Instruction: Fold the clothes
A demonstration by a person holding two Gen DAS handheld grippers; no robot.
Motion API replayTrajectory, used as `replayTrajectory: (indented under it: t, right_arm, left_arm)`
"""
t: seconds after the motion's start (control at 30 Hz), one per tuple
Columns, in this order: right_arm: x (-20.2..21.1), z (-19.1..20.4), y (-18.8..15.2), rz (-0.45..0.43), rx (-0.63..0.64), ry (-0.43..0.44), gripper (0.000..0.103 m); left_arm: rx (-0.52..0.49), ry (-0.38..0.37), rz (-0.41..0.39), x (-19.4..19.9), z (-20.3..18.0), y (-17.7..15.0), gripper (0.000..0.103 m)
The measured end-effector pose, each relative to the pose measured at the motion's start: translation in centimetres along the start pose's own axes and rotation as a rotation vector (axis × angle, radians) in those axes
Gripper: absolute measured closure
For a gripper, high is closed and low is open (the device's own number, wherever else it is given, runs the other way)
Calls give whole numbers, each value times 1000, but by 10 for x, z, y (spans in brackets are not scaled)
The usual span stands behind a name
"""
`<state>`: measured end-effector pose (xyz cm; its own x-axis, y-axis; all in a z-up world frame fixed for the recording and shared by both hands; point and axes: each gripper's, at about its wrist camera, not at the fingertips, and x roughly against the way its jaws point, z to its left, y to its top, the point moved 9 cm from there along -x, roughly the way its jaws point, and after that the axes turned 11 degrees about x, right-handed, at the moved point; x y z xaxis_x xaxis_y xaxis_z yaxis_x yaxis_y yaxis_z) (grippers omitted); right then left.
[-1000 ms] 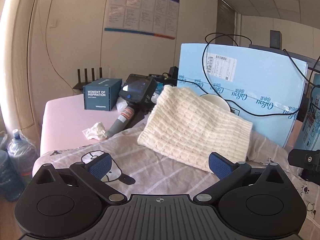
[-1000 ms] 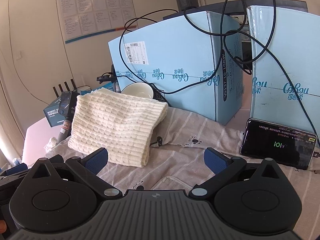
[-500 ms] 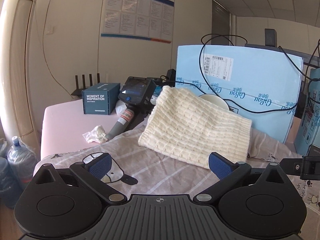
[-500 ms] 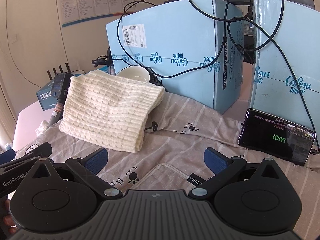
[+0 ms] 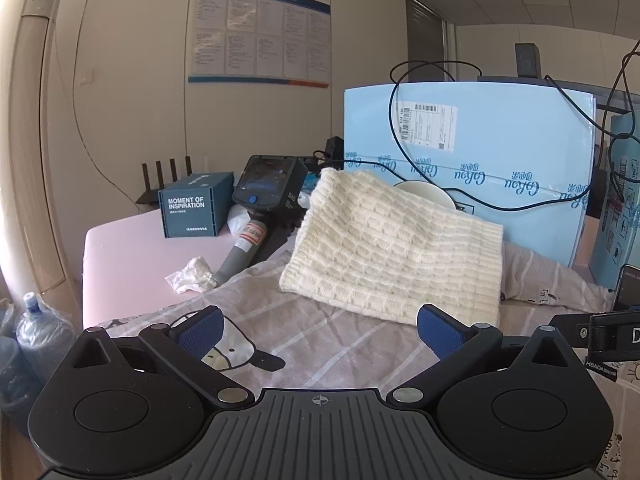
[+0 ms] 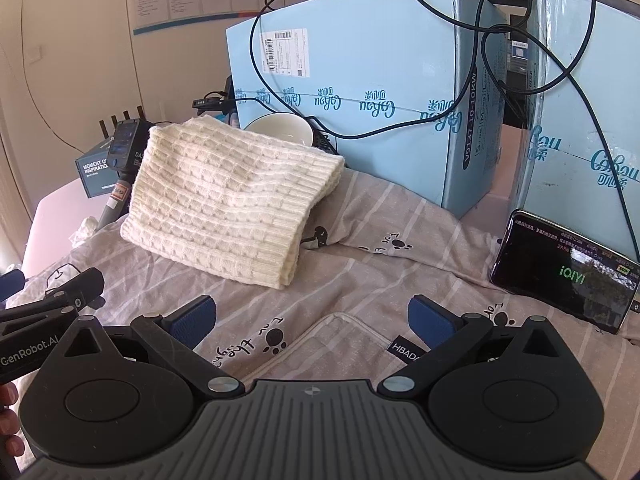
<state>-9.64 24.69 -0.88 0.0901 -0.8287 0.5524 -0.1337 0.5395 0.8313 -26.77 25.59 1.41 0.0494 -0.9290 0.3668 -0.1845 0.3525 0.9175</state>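
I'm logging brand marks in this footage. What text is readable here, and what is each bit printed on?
"MOMENT OF INSPIRATION": dark teal box.
"GenRobot.AI": left gripper, seen from the right wrist.
"HBADA": black tag on the grey cloth.
"DAS": black handheld device.
"iOIYI", green: phone screen.
"Cobou"-like script, repeated: blue cartons; uncertain.
Too small to read: wall poster, shipping label, phone's small lines.

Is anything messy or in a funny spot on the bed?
Yes. A crumpled tissue lies loose on the pink mattress. The folded cream knit sweater sits tilted, propped against a white bowl instead of lying flat. Black cables dangle across the blue boxes.
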Motion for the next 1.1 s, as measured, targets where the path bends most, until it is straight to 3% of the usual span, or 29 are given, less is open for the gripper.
replayTrajectory:
  t: [1.1]
  right_arm:
    - [5, 8, 2, -14, 38, 19, 0]
  left_arm:
    - [-7, -5, 13, -1, -1, -3, 0]
